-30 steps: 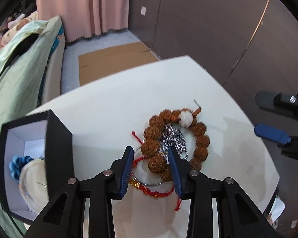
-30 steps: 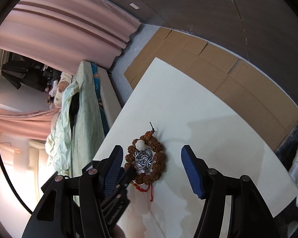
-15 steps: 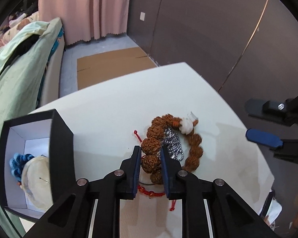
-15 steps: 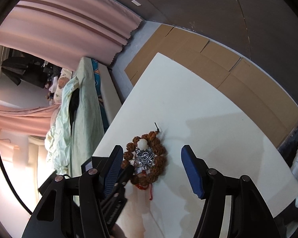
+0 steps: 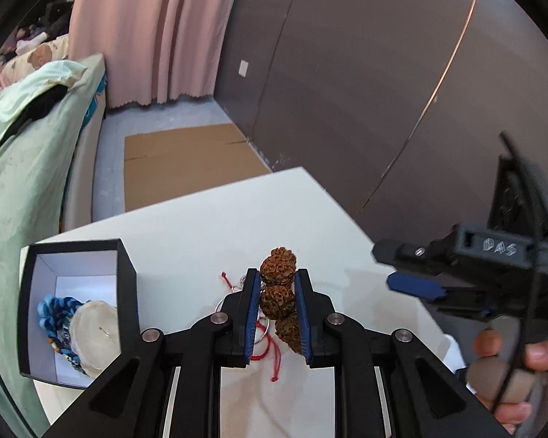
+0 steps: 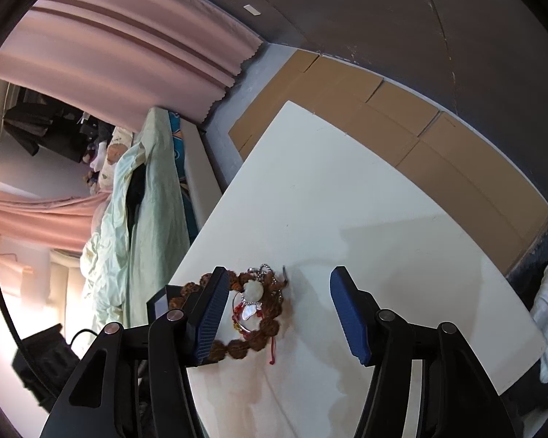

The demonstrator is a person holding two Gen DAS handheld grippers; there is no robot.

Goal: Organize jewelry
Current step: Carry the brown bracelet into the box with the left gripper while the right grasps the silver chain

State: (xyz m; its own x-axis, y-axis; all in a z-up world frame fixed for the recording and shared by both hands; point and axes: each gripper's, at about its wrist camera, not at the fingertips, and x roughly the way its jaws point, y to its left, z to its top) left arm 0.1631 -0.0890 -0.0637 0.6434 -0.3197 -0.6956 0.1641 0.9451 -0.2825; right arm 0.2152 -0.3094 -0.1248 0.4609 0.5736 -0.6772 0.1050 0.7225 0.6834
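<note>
My left gripper (image 5: 276, 292) is shut on the brown bead bracelet (image 5: 278, 284) and holds it lifted above the white table (image 5: 201, 233). The bracelet also shows in the right wrist view (image 6: 259, 332), hanging with a white bead and a silver chain (image 6: 263, 270). A red cord bracelet (image 5: 270, 350) and a silver ring lie under it on the table. A black jewelry box (image 5: 73, 310) with a white lining stands at the left and holds blue beads (image 5: 54, 310) and a cream disc. My right gripper (image 6: 274, 314) is open and empty, to the right of the bracelet.
The right gripper (image 5: 416, 288) and the hand holding it show at the right of the left wrist view. A bed with a green cover (image 5: 25, 153) stands left of the table. Cardboard (image 5: 186, 160) lies on the floor beyond the table's far edge.
My left gripper closed on the brown bead bracelet and lifted it off the table. The red cord and silver ring stayed on the table. The right gripper stayed open.
</note>
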